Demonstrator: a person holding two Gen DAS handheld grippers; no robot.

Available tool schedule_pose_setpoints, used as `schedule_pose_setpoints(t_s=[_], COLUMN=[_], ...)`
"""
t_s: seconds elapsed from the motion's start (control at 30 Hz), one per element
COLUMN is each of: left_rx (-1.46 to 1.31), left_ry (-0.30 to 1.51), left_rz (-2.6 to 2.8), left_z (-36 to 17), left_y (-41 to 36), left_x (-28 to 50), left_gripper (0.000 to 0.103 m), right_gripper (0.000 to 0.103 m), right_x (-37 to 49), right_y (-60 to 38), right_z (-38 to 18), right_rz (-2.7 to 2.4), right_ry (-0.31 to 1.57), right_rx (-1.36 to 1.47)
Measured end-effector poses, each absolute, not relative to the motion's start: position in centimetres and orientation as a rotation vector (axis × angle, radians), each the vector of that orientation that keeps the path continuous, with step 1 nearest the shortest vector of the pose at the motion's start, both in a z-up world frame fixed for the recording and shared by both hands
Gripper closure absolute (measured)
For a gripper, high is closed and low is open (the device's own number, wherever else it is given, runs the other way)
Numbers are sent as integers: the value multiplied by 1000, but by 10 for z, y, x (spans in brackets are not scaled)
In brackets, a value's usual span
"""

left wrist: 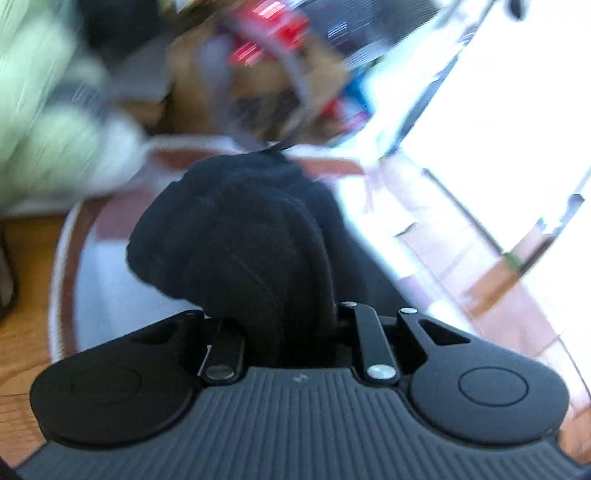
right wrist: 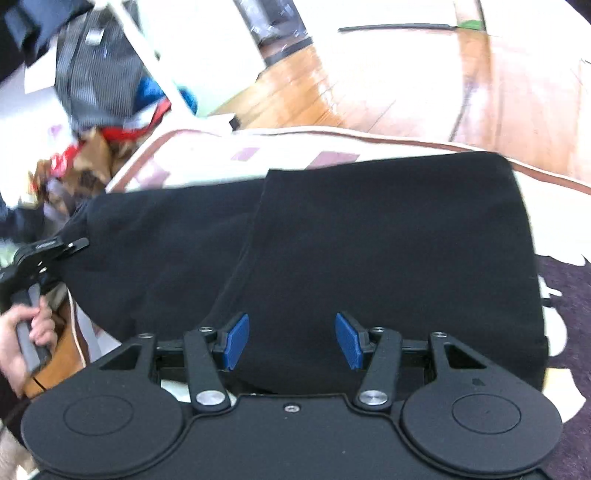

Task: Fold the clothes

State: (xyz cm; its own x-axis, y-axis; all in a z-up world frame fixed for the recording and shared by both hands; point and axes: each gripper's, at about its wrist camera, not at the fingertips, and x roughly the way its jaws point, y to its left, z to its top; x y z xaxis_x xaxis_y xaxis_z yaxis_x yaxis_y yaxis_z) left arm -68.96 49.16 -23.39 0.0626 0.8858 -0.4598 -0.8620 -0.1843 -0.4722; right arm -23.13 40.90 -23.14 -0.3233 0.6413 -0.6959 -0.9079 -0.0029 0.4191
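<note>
Black garment [right wrist: 369, 251] lies half-folded on a white blanket with brown trim [right wrist: 258, 155]. Left gripper [left wrist: 291, 332]: jaws clamped on a bunched corner of the cloth. Right gripper [right wrist: 291, 339]: jaws apart over the cloth, blue pads [right wrist: 236, 339] not pressing it.

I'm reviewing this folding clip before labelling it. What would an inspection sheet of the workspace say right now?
Surface: cream quilt with brown trim and mauve squares, laid on a wooden floor.
Job's things: black garment, spread over the quilt, one layer lapped over another.
Clutter: heap of mixed clothes beyond the quilt's far-left corner; pale green fabric, blurred.
Grippers: left gripper shut on a bunch of the black garment; right gripper open above the garment, blue pads apart.
Cables: dark cord on the floor.
Surroundings: bright window; a hand on the left gripper's handle.
</note>
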Motion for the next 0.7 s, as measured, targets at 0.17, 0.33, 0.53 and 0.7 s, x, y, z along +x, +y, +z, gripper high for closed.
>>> schedule_pose_setpoints(t_s=[0.17,0.33,0.53,0.7], left_rx=[-558,-359,-284,-410], left_ry=[6,150,258,752], left_rz=[1444,1263,1002,676], left_z=[-171,-140,-130,-200], left_y=[478,459,445,462], left_x=[-626,-551,-460,-341], left_gripper=[87,87,87,73], right_gripper=[45,45,45,45], right_x=[-197,-170,-150,-136], right_y=[398,387,381,371], right_z=[-224,-222,-227,-238], right_rz=[1555,1501,1459,1389], right_ry=[1003,1008,1053,1063], right_rx=[-286,-225,-133,-172])
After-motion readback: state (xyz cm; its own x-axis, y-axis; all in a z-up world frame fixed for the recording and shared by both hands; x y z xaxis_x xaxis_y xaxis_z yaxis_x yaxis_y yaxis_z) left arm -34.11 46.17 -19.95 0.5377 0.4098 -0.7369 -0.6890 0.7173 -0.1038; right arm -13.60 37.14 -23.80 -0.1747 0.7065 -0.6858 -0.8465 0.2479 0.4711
